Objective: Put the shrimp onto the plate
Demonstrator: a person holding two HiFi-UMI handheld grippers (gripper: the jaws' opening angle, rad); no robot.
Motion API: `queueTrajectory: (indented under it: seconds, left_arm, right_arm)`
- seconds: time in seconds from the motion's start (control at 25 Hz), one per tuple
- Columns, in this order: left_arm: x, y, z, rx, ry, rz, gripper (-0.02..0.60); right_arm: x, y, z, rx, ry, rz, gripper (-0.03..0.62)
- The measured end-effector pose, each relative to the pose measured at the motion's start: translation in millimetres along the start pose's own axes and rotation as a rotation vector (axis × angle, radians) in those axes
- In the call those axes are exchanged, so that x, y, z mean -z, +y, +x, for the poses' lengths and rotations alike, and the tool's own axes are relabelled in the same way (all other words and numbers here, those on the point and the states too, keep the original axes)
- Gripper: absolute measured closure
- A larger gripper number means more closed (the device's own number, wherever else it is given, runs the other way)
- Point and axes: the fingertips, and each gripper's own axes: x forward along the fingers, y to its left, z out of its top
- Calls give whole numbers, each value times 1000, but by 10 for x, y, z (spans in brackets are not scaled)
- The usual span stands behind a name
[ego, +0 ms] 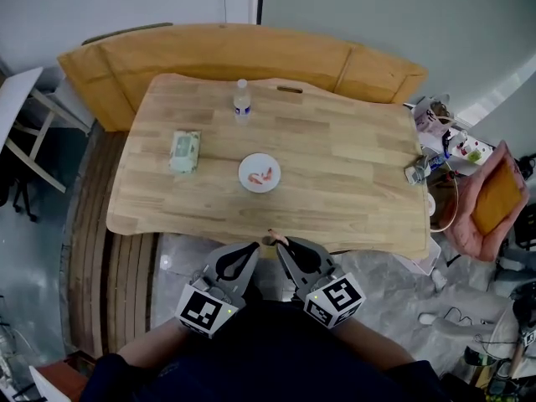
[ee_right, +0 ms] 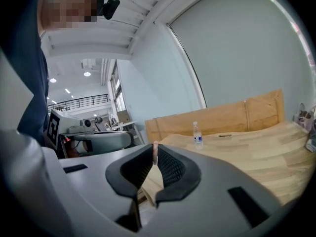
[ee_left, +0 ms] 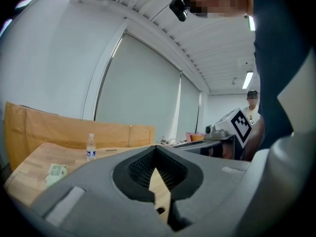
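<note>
The right gripper (ego: 283, 246) is clenched on a shrimp (ee_right: 155, 151), a thin, pale pink sliver pinched right at the jaw tips, and that's the piece in play. It sits at the lower centre of the head view, just at the near edge of the table (ego: 352, 166), well short of the plate (ego: 249, 163) in the middle of the frame. The white plate already carries two small orange-pink pieces (ego: 266, 174), which look like shrimp delivered, so part of the job seems done. What's left, by the look of it: carry this one across and drop it. The left gripper (ego: 254, 248) sits beside its partner, jaws closed together with nothing between them. No other loose shrimp shows on the wood.
</note>
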Motion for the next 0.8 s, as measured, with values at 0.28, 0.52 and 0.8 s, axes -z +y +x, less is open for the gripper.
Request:
queueTrajectory:
  seconds: [0.28,0.52,0.8]
  left_arm:
    - [-93,312,40,3,-20,-11,577]
    - [-73,474,135,-37,2,-14,577]
    - [-102,610,376,-128,24,-22,577]
  right_arm:
    - [-43,-50,315,2,27,25,557]
    - [-45,-202,496,-29,42,48,557]
    - [-62,-551,724,-105,73,61,557]
